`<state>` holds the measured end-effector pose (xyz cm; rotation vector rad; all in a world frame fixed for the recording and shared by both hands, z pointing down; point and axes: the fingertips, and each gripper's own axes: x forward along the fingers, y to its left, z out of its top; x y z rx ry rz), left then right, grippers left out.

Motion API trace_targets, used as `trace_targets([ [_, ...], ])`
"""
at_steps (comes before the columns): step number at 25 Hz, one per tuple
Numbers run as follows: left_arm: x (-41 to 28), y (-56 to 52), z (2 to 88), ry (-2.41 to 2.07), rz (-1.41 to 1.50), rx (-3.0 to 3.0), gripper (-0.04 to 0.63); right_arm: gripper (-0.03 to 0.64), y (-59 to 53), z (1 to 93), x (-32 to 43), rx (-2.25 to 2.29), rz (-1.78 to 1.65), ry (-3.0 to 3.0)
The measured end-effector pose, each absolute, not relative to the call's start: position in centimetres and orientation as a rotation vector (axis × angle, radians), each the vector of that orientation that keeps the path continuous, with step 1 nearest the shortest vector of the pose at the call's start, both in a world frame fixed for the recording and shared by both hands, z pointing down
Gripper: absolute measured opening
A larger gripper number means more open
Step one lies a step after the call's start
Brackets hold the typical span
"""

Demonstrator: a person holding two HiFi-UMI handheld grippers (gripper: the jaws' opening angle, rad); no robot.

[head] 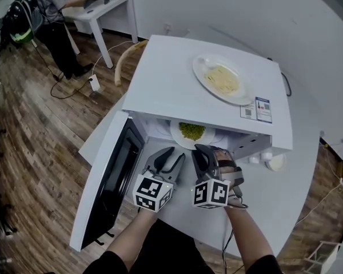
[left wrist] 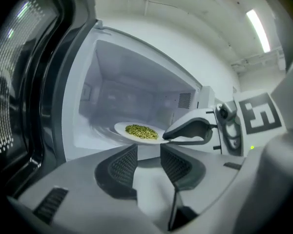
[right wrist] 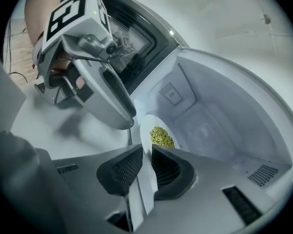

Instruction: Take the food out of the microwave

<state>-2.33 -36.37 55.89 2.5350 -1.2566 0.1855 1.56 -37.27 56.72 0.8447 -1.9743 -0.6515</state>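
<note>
Two plates are showing: the noodle plate is sitting on the microwave top, and the pea plate is at its cavity's front edge. Of two grippers, the right gripper is clamping the pea plate's rim, while the left gripper is standing wide apart, empty.

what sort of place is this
Probably a lab or office, not a home kitchen: the microwave sits on a white table, cables trail over the wood floor, a person works at a desk.
</note>
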Motion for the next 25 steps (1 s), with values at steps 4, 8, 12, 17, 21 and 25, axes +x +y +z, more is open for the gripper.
trace_targets([
  [4, -2.2, -36.9, 55.7, -1.204, 0.029, 2.387, 0.153, 0.069, -36.3, 56.5, 1.3, 0.83, -0.697, -1.996],
  [8, -1.7, -37.0, 55.8, -1.149, -0.071, 2.261, 0.158, 0.067, -35.8, 56.4, 1.5, 0.837, -0.704, -2.004],
  [12, -1.4, -36.9, 56.3, -1.065, -0.233, 2.081, 0.158, 0.066, -35.8, 56.3, 1.9, 0.853, -0.701, -2.01],
  [17, -1.1, -36.8, 56.5, -1.024, -0.332, 1.971, 0.158, 0.065, -35.7, 56.1, 2.3, 0.877, -0.685, -2.018],
  [21, -0.5, -36.7, 56.4, -0.979, -0.398, 1.916, 0.158, 0.066, -35.6, 56.1, 2.3, 0.876, -0.685, -2.025],
  [25, 0.1, -36.8, 56.3, -0.91, -0.513, 1.825, 0.158, 0.066, -35.2, 56.1, 2.2, 0.862, -0.693, -2.041],
])
